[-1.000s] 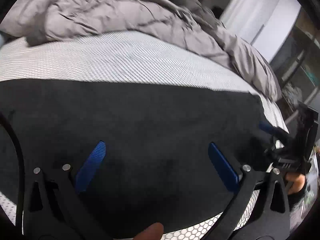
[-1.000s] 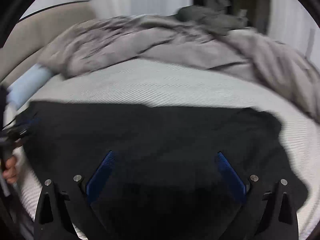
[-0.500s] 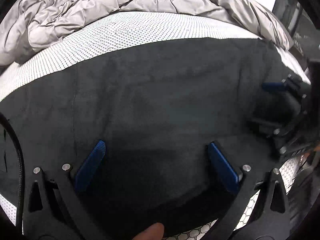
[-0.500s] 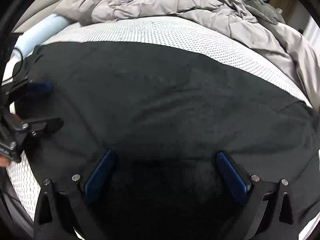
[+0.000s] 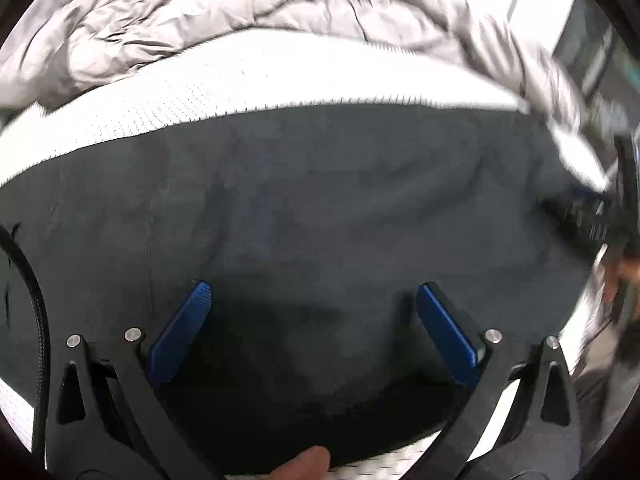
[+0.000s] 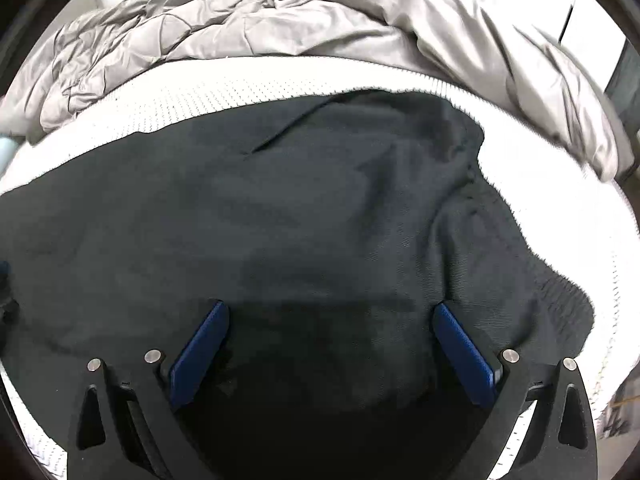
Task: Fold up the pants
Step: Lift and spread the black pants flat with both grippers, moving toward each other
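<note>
Black pants [image 6: 280, 220] are lying crosswise under both grippers, long axis running left to right, with the left gripper [image 5: 312, 300] and right gripper [image 6: 332, 320] hovering spread-jawed, gripping nothing.

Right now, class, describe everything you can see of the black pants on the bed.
The black pants are a dark, soft-looking fabric spread wide and mostly flat over the white textured mattress, with shallow wrinkles and a diagonal crease near the far edge. The right end looks bunched. A grey quilt lies beyond, apart. Both open grippers, left and right, hang over them.
</note>
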Available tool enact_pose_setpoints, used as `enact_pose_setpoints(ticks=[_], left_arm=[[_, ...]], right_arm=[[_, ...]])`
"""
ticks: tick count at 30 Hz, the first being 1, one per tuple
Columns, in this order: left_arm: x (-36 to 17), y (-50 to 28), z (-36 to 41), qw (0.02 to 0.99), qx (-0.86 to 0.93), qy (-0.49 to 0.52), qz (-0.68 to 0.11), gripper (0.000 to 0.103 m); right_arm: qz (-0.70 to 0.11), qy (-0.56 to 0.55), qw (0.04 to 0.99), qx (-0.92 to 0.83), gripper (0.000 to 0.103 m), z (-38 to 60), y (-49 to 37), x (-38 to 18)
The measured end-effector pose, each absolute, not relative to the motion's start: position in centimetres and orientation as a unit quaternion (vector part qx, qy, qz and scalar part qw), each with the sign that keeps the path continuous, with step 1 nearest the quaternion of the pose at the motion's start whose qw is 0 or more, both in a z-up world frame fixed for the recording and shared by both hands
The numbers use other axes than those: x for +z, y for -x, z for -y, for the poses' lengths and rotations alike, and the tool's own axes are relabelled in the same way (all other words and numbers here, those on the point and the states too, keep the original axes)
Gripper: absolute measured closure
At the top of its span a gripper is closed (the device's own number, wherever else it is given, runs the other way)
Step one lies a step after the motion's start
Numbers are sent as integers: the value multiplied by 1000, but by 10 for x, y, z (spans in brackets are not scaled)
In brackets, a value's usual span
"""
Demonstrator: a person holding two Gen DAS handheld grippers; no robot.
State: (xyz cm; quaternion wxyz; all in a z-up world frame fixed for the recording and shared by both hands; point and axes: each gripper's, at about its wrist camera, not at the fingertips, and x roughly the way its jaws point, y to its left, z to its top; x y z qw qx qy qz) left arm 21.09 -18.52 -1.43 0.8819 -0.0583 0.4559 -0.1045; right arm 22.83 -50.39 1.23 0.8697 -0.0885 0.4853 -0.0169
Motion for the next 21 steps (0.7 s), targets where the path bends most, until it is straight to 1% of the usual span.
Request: enact_pose_setpoints(ticks=[2,4,7,10,12,15,17,18,21], left_arm=[[-3,-208,188,888,-134,80,-432,1],[-2,-207,198,889,-141,63,-431,1],[-12,-208,216,879,-146,40,-452,1],[-31,-206,230,867,-141,-3,-477,1],[-34,-202,232,872,-140,-22,-468,1],[-35,-200,228,873,-144,-12,-466,1],[-36,-200,225,872,-142,-2,-468,1],[-36,-201,224,872,-143,-1,-469,1],[-38,-201,226,871,-138,-9,-471,1]], right_arm=[[-462,89,882,34,0,485,-221,28],[-439,76,890,99,0,465,-213,41],[-451,98,873,157,0,431,-204,41],[-472,136,850,191,0,409,-197,23],[-501,159,832,179,0,411,-196,3],[-508,127,840,143,0,447,-203,4],[-502,125,854,61,0,484,-208,10],[-499,137,856,-17,0,507,-211,9],[-493,108,861,-60,1,535,-215,12]])
